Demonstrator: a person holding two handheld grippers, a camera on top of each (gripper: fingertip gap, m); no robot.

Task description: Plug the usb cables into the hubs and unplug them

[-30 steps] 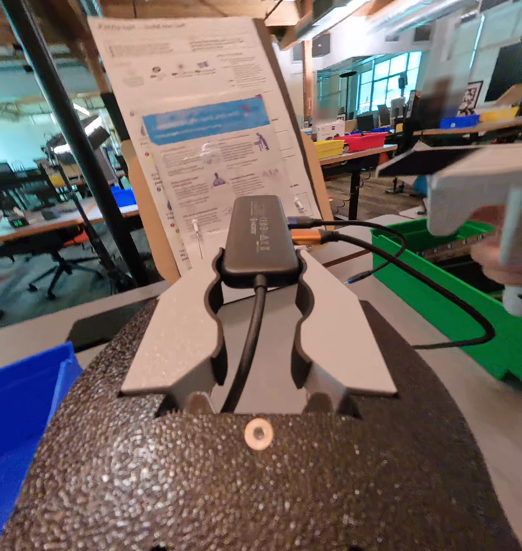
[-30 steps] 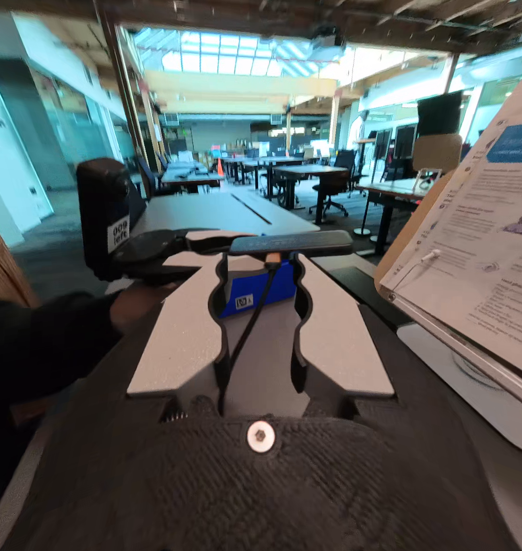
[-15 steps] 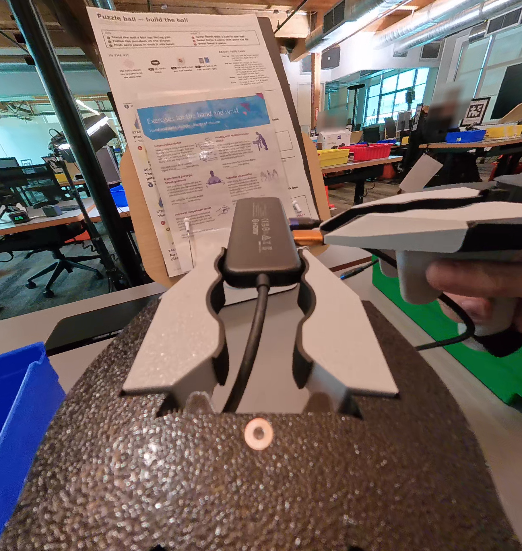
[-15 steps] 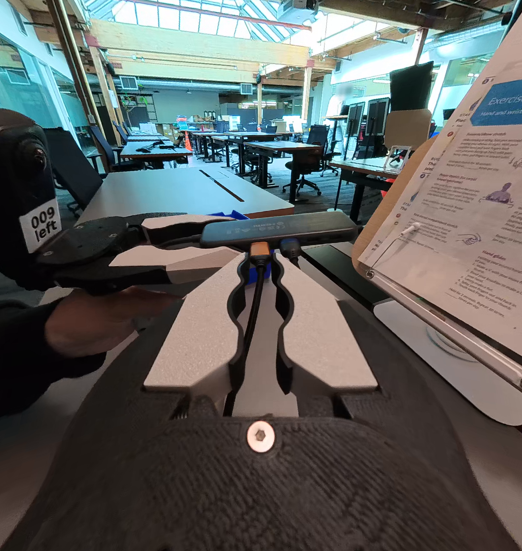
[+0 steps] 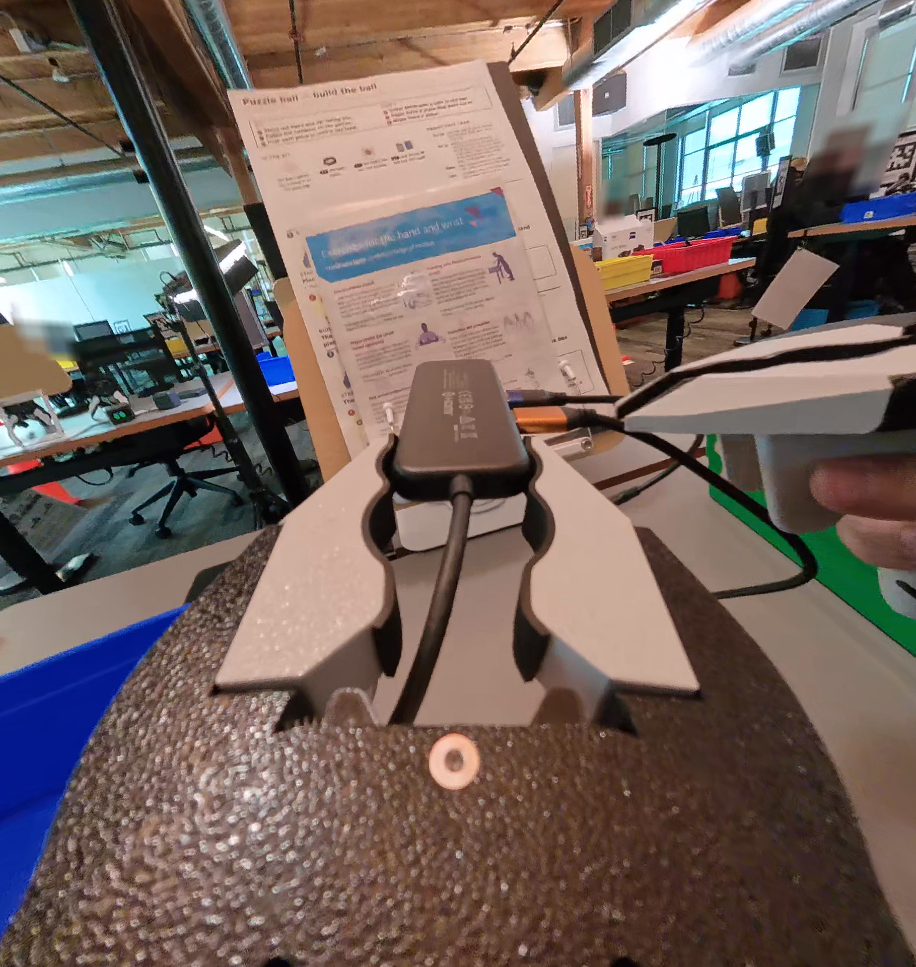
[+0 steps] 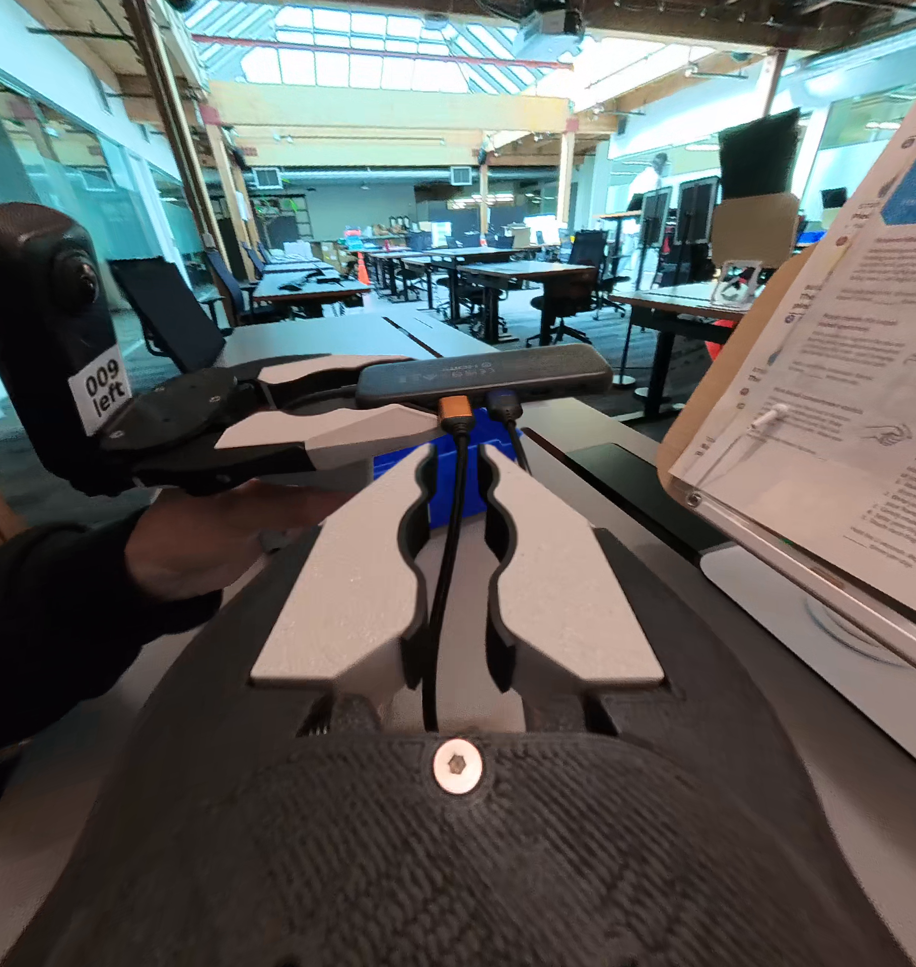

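Backing off a little from half a second ago, the right tool (image 6: 458, 460) now sits half-open around the orange-plug cable (image 6: 454, 413), straight behind the plug. The hub (image 5: 458, 418) is clamped in the left tool (image 5: 458, 473) above the tabletop (image 5: 837, 706), its long axis crosswise to the right tool.
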